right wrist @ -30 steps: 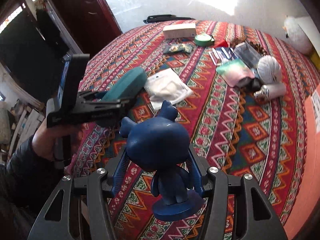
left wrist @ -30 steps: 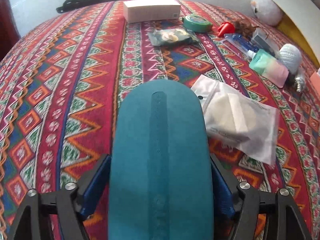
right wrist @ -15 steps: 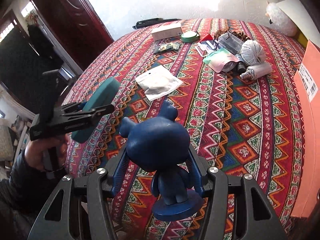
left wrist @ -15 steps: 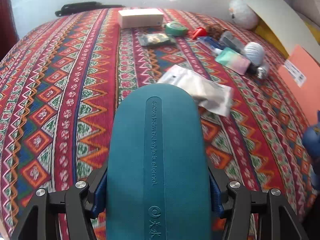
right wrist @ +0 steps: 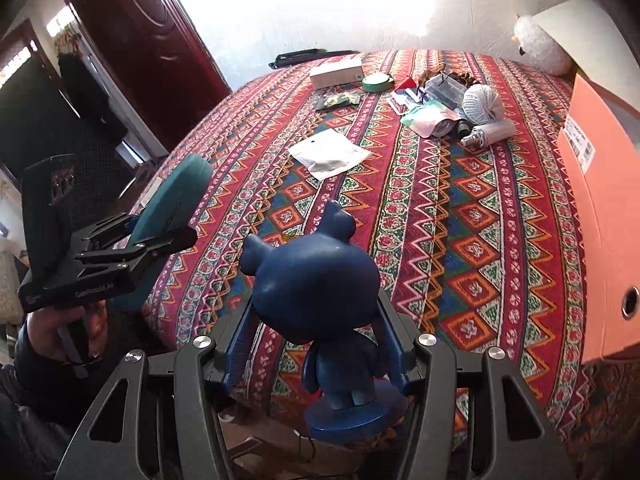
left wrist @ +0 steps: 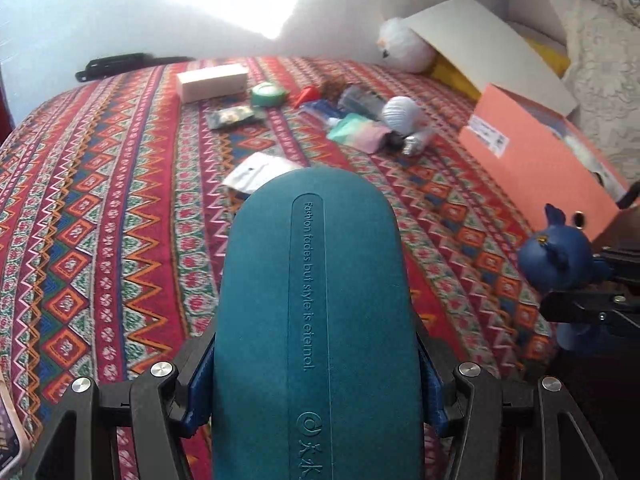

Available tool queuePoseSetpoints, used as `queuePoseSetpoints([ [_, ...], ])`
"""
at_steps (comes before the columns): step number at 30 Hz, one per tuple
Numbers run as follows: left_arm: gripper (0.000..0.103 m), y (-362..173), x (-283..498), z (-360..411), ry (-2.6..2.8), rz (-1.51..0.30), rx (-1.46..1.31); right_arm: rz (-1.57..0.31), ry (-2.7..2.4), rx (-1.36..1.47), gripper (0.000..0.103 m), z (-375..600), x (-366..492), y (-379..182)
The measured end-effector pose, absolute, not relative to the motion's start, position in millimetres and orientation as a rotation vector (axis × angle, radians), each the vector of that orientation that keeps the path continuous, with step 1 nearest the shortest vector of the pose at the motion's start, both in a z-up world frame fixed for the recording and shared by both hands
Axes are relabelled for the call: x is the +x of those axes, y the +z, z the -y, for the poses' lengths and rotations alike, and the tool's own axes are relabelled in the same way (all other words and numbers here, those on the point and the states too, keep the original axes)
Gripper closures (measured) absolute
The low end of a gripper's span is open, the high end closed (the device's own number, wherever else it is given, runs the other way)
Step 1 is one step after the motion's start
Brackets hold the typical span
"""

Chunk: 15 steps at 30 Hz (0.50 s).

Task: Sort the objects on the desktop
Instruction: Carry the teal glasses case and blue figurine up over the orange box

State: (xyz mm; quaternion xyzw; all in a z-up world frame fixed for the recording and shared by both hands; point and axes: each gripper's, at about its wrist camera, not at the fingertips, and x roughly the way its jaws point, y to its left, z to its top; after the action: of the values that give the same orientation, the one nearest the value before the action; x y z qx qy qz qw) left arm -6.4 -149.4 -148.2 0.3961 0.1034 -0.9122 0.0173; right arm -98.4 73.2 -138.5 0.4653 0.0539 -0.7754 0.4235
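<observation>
case (left wrist: 316,320) clamped inside left tool (left wrist: 316,384) pads.

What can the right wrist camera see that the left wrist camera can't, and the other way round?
Only the right wrist view shows the dark red door and the hand holding the left gripper. Only the left wrist view shows the writing on the teal case. Both show the case, the blue figurine, the patterned cloth, the orange box and the white yarn ball.

Black tongs (right wrist: 312,344) (blue pads), dark sleeve (right wrist: 16,376)
</observation>
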Motion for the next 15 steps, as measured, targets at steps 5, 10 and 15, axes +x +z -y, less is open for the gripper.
queuePoseSetpoints([
  [5,0.036,-134,5,122,-2.896,-0.274,1.215,-0.128,-1.982,1.129,0.045,-96,-76,-123],
  [10,0.036,-116,13,92,-2.978,-0.244,1.195,-0.096,-2.040,1.099,0.045,-127,-54,-108],
  [15,0.036,-99,14,58,-3.065,-0.190,1.178,-0.070,-2.109,1.088,0.045,-165,-34,-97],
])
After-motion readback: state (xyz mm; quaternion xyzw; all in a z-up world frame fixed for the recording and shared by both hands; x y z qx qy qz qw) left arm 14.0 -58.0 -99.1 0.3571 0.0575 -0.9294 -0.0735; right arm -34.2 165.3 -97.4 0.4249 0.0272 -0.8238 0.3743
